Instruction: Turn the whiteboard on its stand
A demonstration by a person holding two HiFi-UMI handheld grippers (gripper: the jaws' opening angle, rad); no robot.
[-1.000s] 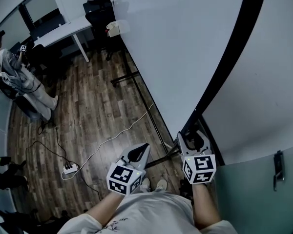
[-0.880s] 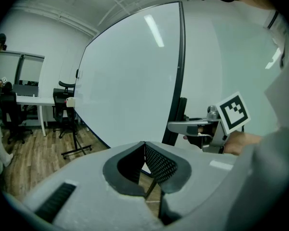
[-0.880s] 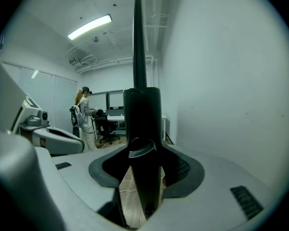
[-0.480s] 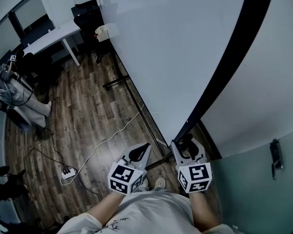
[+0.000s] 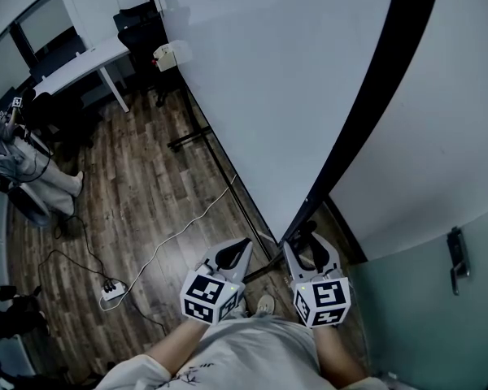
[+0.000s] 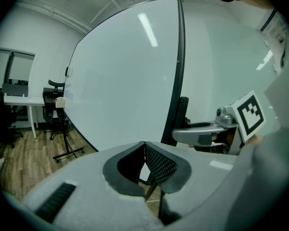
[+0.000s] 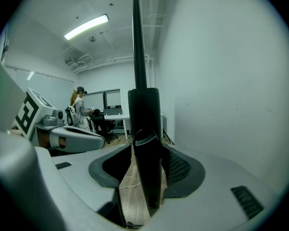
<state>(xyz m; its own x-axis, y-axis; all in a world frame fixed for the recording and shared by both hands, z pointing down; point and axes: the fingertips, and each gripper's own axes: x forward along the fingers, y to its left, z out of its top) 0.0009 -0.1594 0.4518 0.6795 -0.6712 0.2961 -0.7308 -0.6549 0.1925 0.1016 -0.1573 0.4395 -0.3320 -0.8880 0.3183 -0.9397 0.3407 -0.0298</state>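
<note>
Swinging slightly since 1 s ago: whiteboard stands upright on its stand by the wall, and its black edge has shifted left. Right gripper is clamped on that edge's bottom end, so the turn is prob. just begun. Left gripper hangs beside it, jaws together, empty.

The head view's top edge is cutting off the whiteboard, so I'm not seeing its upper frame. Its stand is running in under the board, and I'm making out only the floor bars on the near side. The right hand-held gripper is covering the foot of the black frame edge. The left edge is cropping a person, and the power strip is showing too small for me to count sockets.
</note>
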